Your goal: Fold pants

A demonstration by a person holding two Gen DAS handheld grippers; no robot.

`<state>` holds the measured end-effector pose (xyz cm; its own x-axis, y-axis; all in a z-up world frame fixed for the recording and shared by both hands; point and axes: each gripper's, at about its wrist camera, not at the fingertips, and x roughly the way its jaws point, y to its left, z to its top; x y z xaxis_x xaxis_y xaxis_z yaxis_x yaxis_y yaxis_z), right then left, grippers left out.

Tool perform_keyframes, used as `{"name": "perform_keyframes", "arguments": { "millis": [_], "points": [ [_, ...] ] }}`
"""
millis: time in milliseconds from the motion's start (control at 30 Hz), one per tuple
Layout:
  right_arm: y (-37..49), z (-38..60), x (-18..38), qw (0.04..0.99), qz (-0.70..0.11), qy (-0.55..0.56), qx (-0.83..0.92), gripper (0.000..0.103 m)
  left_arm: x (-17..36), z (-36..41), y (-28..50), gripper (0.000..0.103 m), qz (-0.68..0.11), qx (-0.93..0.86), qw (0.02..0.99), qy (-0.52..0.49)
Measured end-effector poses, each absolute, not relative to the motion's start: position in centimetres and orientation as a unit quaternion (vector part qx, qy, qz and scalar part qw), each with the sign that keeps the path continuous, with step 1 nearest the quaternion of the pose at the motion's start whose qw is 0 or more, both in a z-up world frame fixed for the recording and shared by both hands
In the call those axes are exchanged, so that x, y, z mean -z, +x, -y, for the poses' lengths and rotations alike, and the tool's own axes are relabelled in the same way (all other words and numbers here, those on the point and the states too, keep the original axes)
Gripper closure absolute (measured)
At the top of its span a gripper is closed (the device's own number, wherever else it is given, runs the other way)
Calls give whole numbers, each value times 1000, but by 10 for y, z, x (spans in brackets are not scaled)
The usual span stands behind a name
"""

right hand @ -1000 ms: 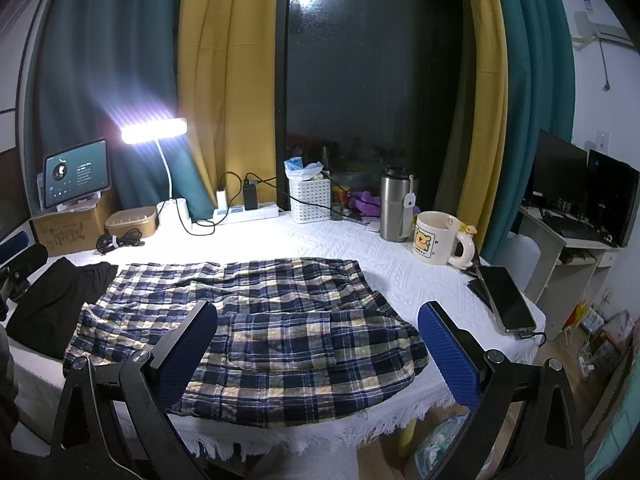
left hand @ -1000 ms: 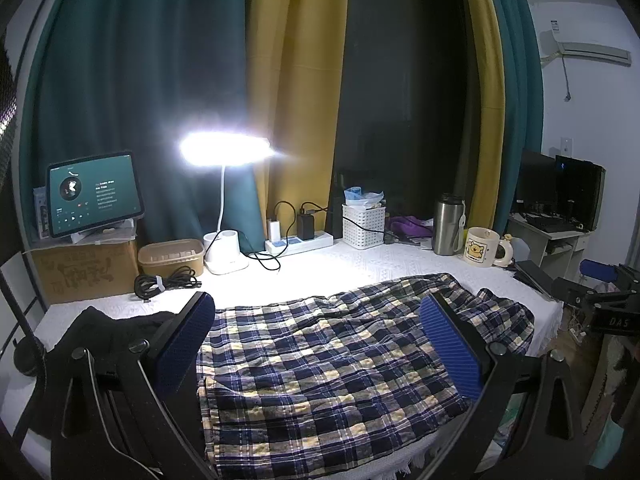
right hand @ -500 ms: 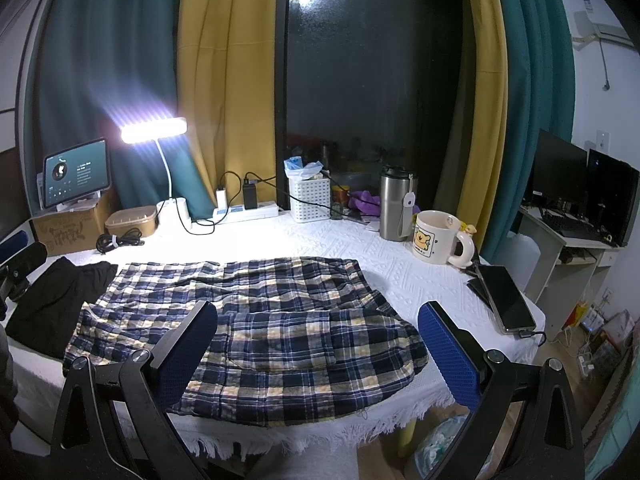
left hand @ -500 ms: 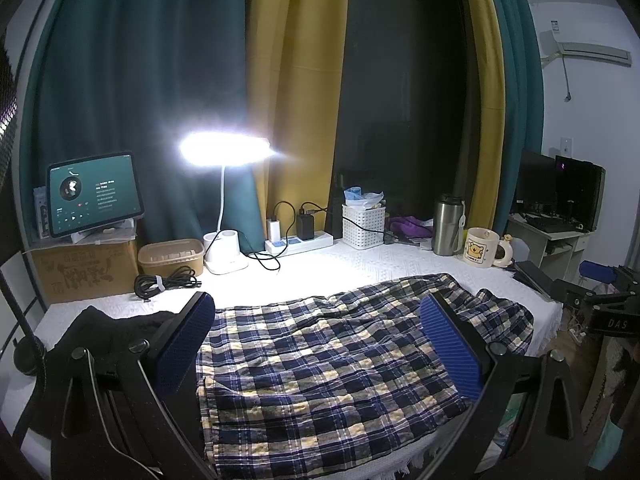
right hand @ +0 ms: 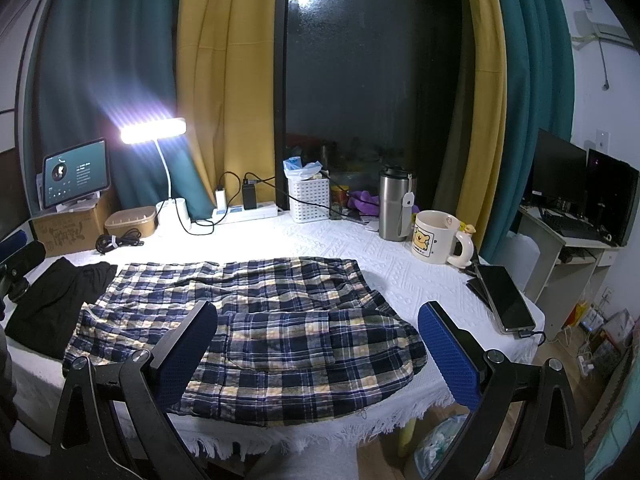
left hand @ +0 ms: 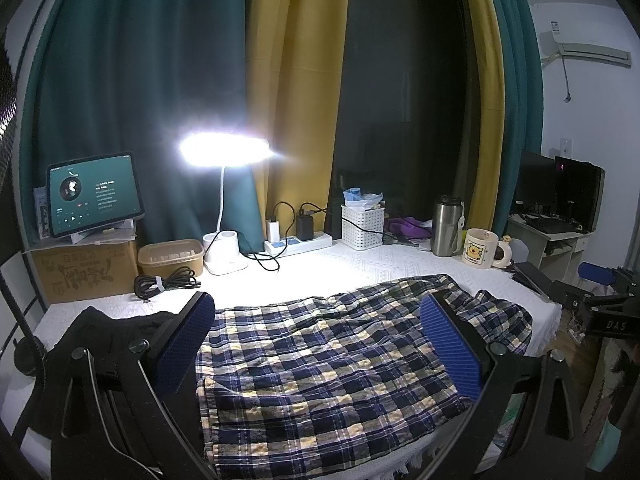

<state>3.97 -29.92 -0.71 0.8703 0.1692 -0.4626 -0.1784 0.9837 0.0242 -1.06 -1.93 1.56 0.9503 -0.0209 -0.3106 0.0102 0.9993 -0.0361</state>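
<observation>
Nothing has shifted over the last second: both views match the earlier ones, so you are holding a pause and no fold has begun.

The navy, white and yellow plaid woven pants [right hand: 256, 320] lie flat across the lower middle of both frames on the white textured tablecloth with a fringed front edge [right hand: 404, 276]. The weave looks light and puckered, with soft ripples; the near layer shows a patch pocket. The cloth should drape and slide easily.

Your left gripper [left hand: 316, 344] and right gripper [right hand: 316, 344] hover above the pants, blue ribbed pads wide apart, nothing between them.

A crumpled black garment [right hand: 52, 300] touches the pants at lower left. A cream ceramic mug with a bear print [right hand: 436, 236] stands at right, apart from the fabric.
</observation>
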Motion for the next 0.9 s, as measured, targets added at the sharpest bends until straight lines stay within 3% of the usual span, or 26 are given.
{"name": "perform_keyframes", "arguments": {
  "millis": [533,900],
  "points": [
    [48,303,14,965,-247,-6,-90,2,-18,25,-4,2,-165,10,986,-16],
    [102,311,33,955,-283,-7,-86,2,-6,14,39,2,-207,-9,978,-19]
  ]
}}
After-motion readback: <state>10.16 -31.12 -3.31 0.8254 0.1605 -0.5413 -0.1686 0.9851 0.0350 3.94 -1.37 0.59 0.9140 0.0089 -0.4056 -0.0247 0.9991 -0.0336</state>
